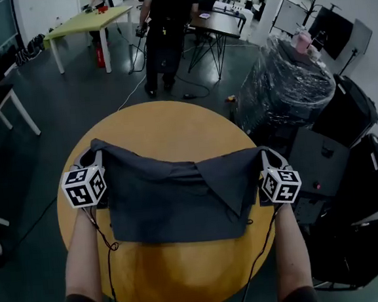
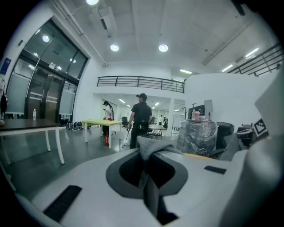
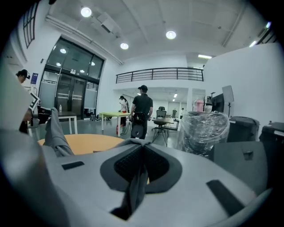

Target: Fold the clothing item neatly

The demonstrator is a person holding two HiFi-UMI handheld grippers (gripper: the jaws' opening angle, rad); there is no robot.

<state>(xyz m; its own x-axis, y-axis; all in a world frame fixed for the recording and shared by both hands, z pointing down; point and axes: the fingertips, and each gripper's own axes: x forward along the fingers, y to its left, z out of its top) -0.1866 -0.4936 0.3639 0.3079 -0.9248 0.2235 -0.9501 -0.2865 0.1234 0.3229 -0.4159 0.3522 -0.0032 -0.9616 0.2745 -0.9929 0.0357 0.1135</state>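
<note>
The garment (image 1: 174, 201) spreads over the table (image 1: 167, 126), one corner pinched in the left gripper (image 1: 96, 160) at 9 o'clock, another in the right gripper (image 1: 263, 157) at 3 (both near the rim). Beyond the table, a person (image 1: 165, 24) stands at 12, a bundle (image 1: 285, 83) at 2, a desk (image 1: 85, 21) at 11.

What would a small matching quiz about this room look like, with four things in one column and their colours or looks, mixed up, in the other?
Things:
1. clothing item
2. round table
3. long table at the back
4. bundle at the right

Looks:
A. lime green
B. wrapped in clear plastic film
C. dark grey
D. orange-brown top

Pairs: 1-C, 2-D, 3-A, 4-B
</note>
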